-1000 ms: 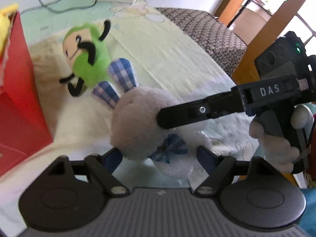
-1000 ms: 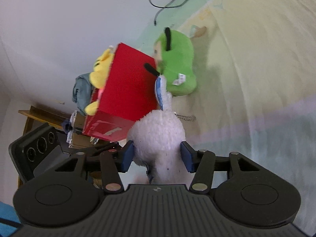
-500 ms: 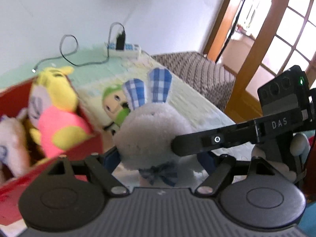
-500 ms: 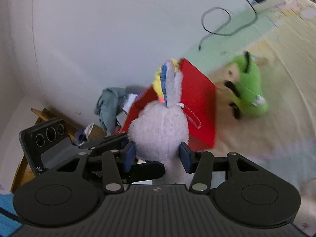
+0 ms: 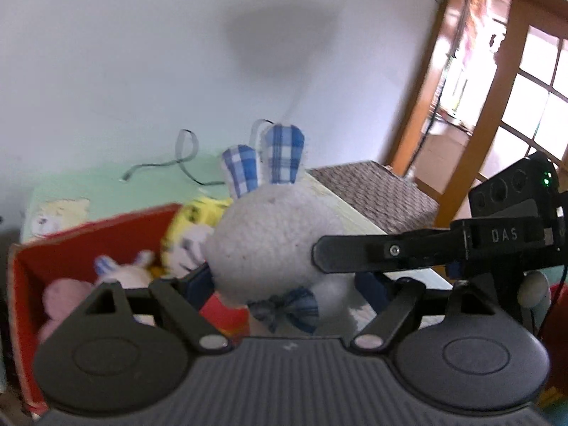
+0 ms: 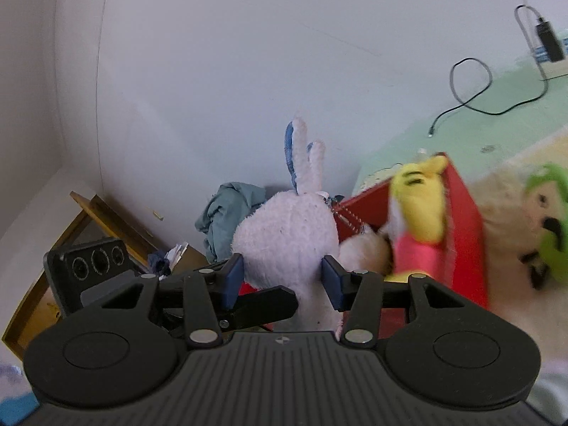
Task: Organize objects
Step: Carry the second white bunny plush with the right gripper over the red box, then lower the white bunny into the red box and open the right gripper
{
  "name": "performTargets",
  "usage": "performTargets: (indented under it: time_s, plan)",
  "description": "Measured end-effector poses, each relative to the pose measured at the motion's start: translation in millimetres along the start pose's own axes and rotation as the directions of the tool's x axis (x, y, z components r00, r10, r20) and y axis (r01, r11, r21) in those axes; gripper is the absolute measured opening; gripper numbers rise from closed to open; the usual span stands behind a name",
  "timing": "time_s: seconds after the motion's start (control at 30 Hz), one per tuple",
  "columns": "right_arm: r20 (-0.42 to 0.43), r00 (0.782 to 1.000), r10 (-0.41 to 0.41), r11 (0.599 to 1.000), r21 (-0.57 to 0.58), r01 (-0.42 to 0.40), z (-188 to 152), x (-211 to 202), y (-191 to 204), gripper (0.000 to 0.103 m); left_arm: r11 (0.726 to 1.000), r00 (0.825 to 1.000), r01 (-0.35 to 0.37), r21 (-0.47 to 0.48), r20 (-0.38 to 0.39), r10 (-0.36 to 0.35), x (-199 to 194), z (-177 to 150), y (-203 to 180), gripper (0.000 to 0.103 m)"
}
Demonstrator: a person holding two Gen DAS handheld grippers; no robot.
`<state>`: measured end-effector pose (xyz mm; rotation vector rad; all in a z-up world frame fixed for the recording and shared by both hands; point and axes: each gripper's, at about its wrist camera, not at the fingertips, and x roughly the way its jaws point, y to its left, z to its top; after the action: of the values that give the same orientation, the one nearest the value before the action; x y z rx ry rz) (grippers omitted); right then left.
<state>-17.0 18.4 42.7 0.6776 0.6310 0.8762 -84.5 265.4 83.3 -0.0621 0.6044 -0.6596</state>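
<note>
A white plush rabbit (image 5: 269, 238) with blue checked ears and a bow tie is held in the air by both grippers at once. My left gripper (image 5: 284, 284) is shut on its lower body, and my right gripper (image 6: 284, 280) is shut on its body (image 6: 284, 238) from the other side. The right gripper's finger (image 5: 383, 252) crosses the rabbit in the left wrist view. A red box (image 5: 81, 245) below and to the left holds a yellow plush (image 6: 419, 202) and pale plush toys (image 5: 120, 273). A green plush (image 6: 550, 227) lies on the bed beyond the box (image 6: 465, 227).
The bed has a pale sheet with a green border (image 5: 106, 184) and a black cable (image 6: 472, 88) on it. A brown woven blanket (image 5: 372, 191) lies at the bed's right side. A wooden door frame (image 5: 433, 88) stands behind. Crumpled clothing (image 6: 227, 216) lies by the wall.
Both grippers have lifted the rabbit off the bed and carried it toward the red box. The box's open top now shows below the rabbit.
</note>
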Motion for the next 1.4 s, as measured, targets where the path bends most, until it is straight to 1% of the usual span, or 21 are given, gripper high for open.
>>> performTargets:
  time_s: [0.1, 0.23, 0.4, 0.5, 0.6, 0.7, 0.77, 0.87, 0.97, 1.03, 1.1, 1.2, 1.3, 1.33, 1.37, 1.4]
  plan:
    - [-0.019, 1.000, 0.017, 1.000, -0.001, -0.017, 8, 36, 6, 0.050, 0.998, 0.999, -0.051, -0.020, 0.016, 0.051, -9, 5, 24, 0.083]
    - [-0.060, 0.997, 0.039, 0.999, 0.034, -0.037, 12, 76, 6, 0.050, 0.991, 0.994, -0.105, -0.080, 0.005, 0.106, -19, 4, 58, 0.083]
    - [-0.121, 0.989, 0.080, 0.990, 0.125, -0.065, 8, 118, -5, 0.049, 0.974, 0.984, -0.179, -0.138, -0.023, 0.178, -23, -4, 87, 0.083]
    - [-0.154, 0.985, 0.084, 0.986, 0.154, -0.060, 1, 139, -11, 0.049, 0.962, 0.974, -0.223, -0.156, -0.063, 0.216, -19, -9, 103, 0.083]
    - [-0.176, 0.980, 0.096, 0.974, 0.221, -0.056, -9, 157, -19, 0.049, 0.951, 0.964, -0.261, -0.169, -0.099, 0.247, -16, -15, 118, 0.083]
    - [-0.196, 0.976, 0.096, 0.956, 0.291, -0.036, -15, 172, -32, 0.049, 0.939, 0.956, -0.284, -0.196, -0.136, 0.261, -11, -22, 133, 0.083]
    - [-0.208, 0.973, 0.098, 0.941, 0.337, -0.023, -18, 177, -39, 0.049, 0.933, 0.951, -0.297, -0.206, -0.158, 0.267, -8, -24, 140, 0.083]
    - [-0.216, 0.972, 0.094, 0.929, 0.370, -0.007, -19, 177, -45, 0.049, 0.928, 0.944, -0.312, -0.202, -0.180, 0.278, 1, -27, 144, 0.083]
    - [-0.228, 0.971, 0.066, 0.935, 0.353, 0.019, -20, 175, -44, 0.049, 0.923, 0.936, -0.332, -0.192, -0.187, 0.298, 5, -29, 147, 0.083]
    - [-0.229, 0.973, 0.038, 0.948, 0.315, 0.037, -18, 176, -41, 0.050, 0.921, 0.935, -0.334, -0.201, -0.192, 0.298, 6, -30, 150, 0.080]
    - [-0.224, 0.974, 0.015, 0.959, 0.278, 0.049, -16, 175, -39, 0.051, 0.917, 0.931, -0.344, -0.202, -0.200, 0.305, 10, -30, 151, 0.080]
    - [-0.220, 0.975, -0.016, 0.970, 0.231, 0.068, -14, 173, -38, 0.052, 0.914, 0.921, -0.365, -0.177, -0.208, 0.328, 15, -30, 147, 0.080]
    - [-0.180, 0.982, -0.052, 0.978, 0.189, 0.087, -11, 160, -34, 0.050, 0.910, 0.911, -0.385, -0.151, -0.218, 0.349, 17, -31, 143, 0.081]
    - [-0.170, 0.984, -0.060, 0.980, 0.177, 0.091, -11, 159, -35, 0.047, 0.908, 0.907, -0.393, -0.144, -0.223, 0.357, 18, -31, 142, 0.081]
    - [-0.171, 0.983, -0.072, 0.982, 0.161, 0.099, -10, 161, -34, 0.036, 0.906, 0.905, -0.398, -0.142, -0.226, 0.362, 18, -31, 142, 0.081]
    - [-0.182, 0.979, -0.091, 0.984, 0.134, 0.116, -10, 161, -32, 0.032, 0.905, 0.903, -0.401, -0.145, -0.228, 0.364, 18, -31, 141, 0.081]
